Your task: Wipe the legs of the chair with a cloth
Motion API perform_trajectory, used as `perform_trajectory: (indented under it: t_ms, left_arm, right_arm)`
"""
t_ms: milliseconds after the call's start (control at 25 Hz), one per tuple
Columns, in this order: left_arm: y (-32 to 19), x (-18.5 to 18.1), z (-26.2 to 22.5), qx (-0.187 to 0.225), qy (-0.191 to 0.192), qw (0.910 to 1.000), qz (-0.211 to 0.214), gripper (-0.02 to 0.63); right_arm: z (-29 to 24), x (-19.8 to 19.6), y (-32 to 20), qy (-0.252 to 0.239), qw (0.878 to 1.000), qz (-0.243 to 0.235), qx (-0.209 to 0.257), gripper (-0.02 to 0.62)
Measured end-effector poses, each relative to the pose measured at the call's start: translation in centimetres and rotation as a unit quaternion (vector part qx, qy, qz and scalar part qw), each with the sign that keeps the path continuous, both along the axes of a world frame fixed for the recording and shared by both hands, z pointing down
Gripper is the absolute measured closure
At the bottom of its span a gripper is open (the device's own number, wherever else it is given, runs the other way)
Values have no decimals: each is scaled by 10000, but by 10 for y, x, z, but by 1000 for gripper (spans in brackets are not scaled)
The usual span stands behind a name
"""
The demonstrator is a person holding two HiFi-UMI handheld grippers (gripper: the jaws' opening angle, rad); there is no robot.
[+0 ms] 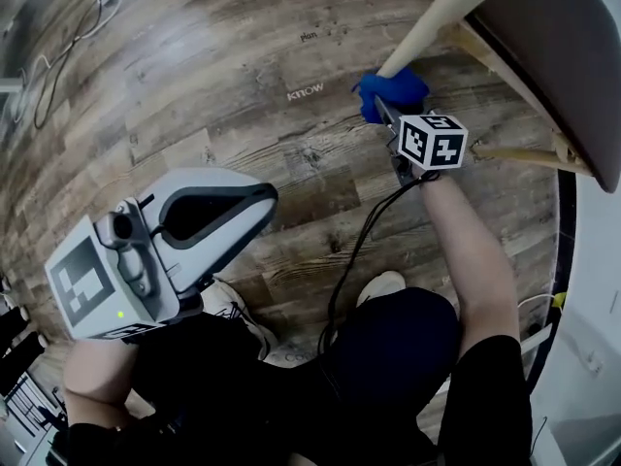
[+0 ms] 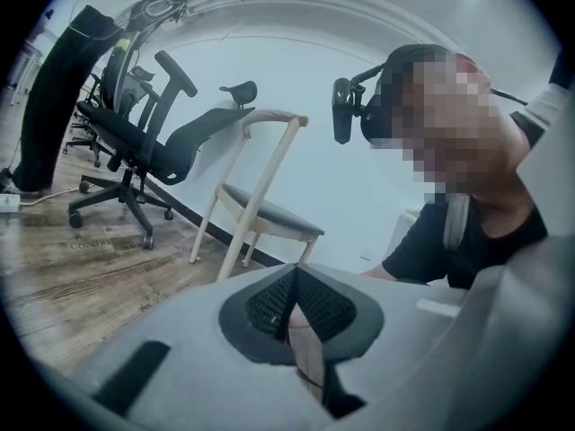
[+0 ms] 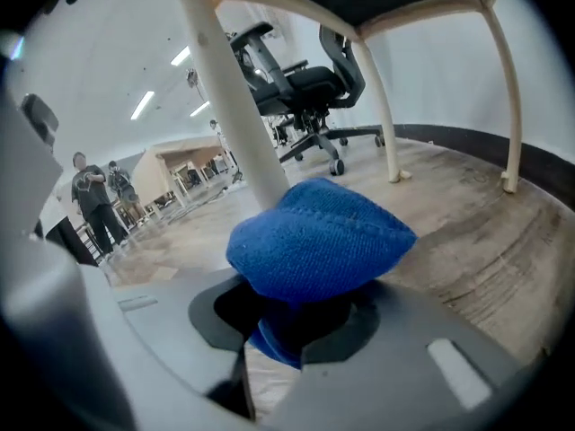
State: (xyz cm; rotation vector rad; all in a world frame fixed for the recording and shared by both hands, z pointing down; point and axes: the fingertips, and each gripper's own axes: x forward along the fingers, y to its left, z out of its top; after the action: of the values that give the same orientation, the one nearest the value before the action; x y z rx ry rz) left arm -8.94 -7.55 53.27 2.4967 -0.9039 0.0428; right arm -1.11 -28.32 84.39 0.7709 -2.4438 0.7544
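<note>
A blue cloth (image 1: 391,93) is pressed against the foot of a pale wooden chair leg (image 1: 427,29), with my right gripper (image 1: 390,116) shut on it. In the right gripper view the cloth (image 3: 319,236) bulges out of the jaws just in front of that leg (image 3: 225,97). The chair's grey seat (image 1: 568,47) hangs over the top right. My left gripper (image 1: 254,200) is held low near the body, away from the chair. Its pads (image 2: 310,308) meet with nothing between them. From the left gripper view the whole chair (image 2: 265,209) stands upright by the wall.
Other chair legs (image 3: 508,88) stand behind the cloth on the wood floor. A cable (image 1: 58,51) lies at the top left. Black office chairs (image 2: 135,137) stand to the left, and people (image 3: 94,196) stand far off. A shoe (image 1: 380,285) sits below the right arm.
</note>
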Motion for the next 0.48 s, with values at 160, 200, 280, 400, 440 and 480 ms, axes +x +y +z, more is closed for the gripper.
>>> perform_trajectory:
  t_ms: [160,200,280,400,440,480]
  left_arm:
    - [9,-10,9,-89,-223,9997,-79,600]
    - [3,-5,6,-111,-220,9996,-139,600]
    - [-1,-2,5,-200,-252,9992,-221,600]
    - [1,-4,8,-248,-309,9988,-273,600]
    - [1,-4,9,-259,-317,9988,-273,600]
    - [1,-3,9,-261,-318,9988,-261,600]
  right_arm:
    - [49,1,-2,523,9982,-175,-238,491]
    - [59,2,-3,630,9974,-179,-297,491]
    - [70,3,-4,705,9967,-174,-355,489]
    - [73,0,-4,641,9970,-197,-388,488]
    - [72,0,-4,642,9969,-214,-391,488]
    - [70,1,-4,651,9969,-229,-383,488]
